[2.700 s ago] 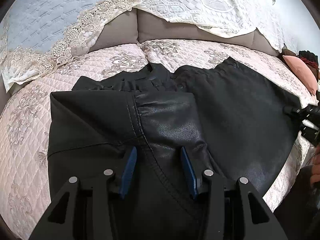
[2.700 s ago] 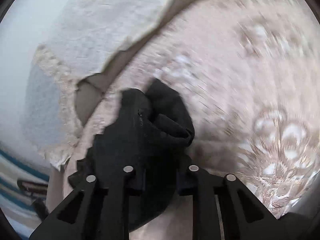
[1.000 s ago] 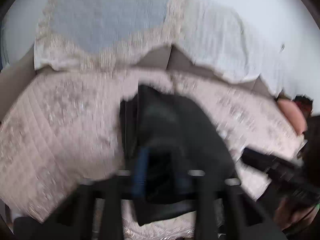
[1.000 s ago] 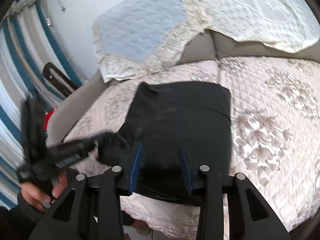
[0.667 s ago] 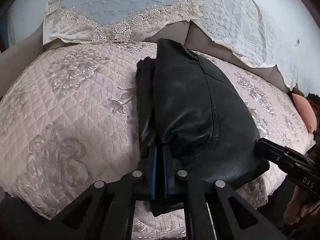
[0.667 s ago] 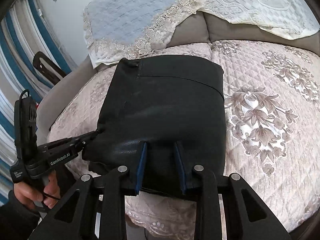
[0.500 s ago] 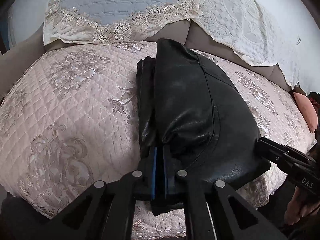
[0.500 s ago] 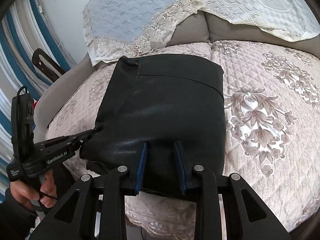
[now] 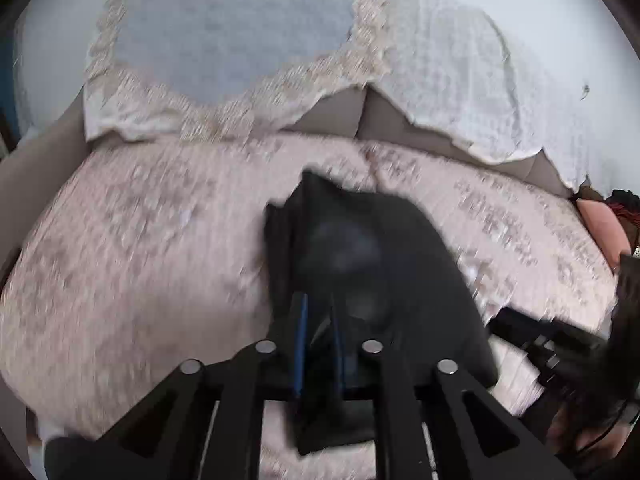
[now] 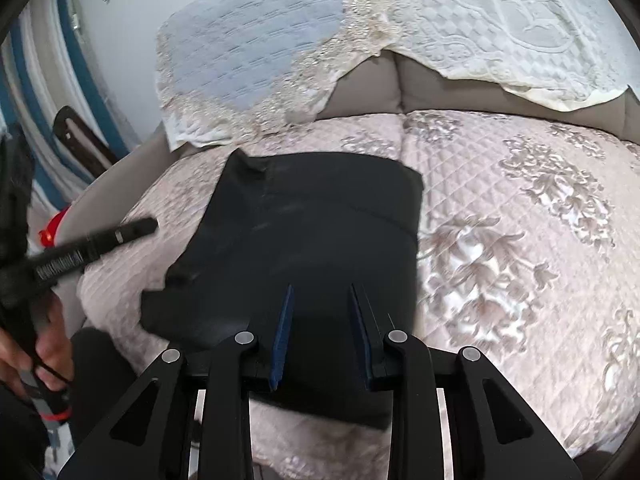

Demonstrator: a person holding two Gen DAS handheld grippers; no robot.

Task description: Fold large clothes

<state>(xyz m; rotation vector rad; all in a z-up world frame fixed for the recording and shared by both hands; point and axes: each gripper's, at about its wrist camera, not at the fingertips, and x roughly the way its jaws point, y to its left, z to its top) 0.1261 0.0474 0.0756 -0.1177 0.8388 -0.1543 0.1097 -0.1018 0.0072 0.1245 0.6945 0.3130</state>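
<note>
1. A wide sofa (image 10: 520, 208) is filling both views, its seat wearing a quilted pale-pink cover with a raised floral pattern; grey upholstery is showing at the backrest.
2. A lace-edged throw (image 10: 256, 64), pale blue in the middle and cream at the border, is draping over the backrest beside a cream embossed one (image 10: 500, 20); a plain white wall is standing behind.
3. The folded black garment (image 10: 312, 248), smooth and faintly shiny like leather, is lying flat on the seat near its front edge, roughly rectangular with a seam crossing it.
4. A blue-and-white striped curtain (image 10: 24, 92) is hanging at the left of the right wrist view.
5. The right gripper (image 10: 322, 320) is hovering over the garment's near edge, its blue-lined jaws standing apart and not pressing on the fabric.
6. The left gripper (image 10: 132, 228) is reaching in above the seat cover, just beside the garment's left edge; its jaws have just been opening, and in its own blurred view a narrow gap is showing between them, with the garment behind rather than pinched.
7. White lettering is running along the left gripper's side, too smeared to read.
8. A hand (image 10: 44, 352) is gripping its handle.
9. A pink cushion (image 9: 600, 228) is sitting at the sofa's far right end.
</note>
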